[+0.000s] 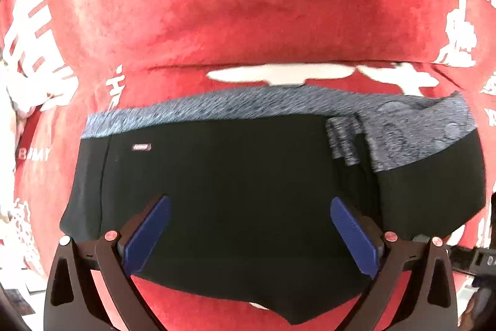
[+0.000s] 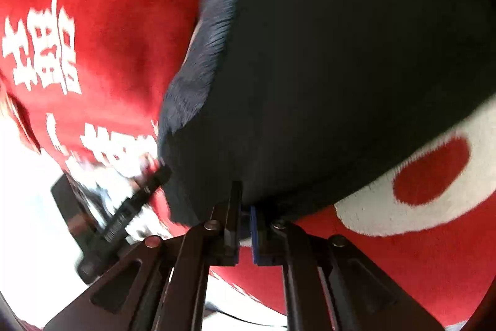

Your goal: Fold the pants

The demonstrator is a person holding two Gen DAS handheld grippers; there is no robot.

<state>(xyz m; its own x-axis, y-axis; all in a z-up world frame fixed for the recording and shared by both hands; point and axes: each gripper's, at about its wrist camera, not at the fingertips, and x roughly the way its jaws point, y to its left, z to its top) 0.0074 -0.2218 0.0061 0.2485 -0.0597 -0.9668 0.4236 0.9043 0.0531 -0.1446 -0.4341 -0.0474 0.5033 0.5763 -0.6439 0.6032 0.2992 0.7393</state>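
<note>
Black pants [image 1: 235,176] with a grey-blue waistband [image 1: 217,106] lie folded on a red cloth in the left wrist view. My left gripper [image 1: 250,201] hovers over them, pointing steeply down and open; its blue pads [image 1: 148,238] are wide apart with nothing pinched. In the right wrist view the pants [image 2: 341,67] fill the upper right, blurred. My right gripper [image 2: 246,200] is shut on their near edge, and dark fabric runs in between its fingertips.
The red cloth [image 1: 248,5] bears white printed characters [image 1: 34,51] and a white patch with a red dot [image 2: 434,172]. A crease [image 1: 279,64] crosses it beyond the waistband. A black bar-shaped device part [image 2: 124,216] sits left of my right gripper. The surface beyond the cloth edge is bright white [image 2: 31,207].
</note>
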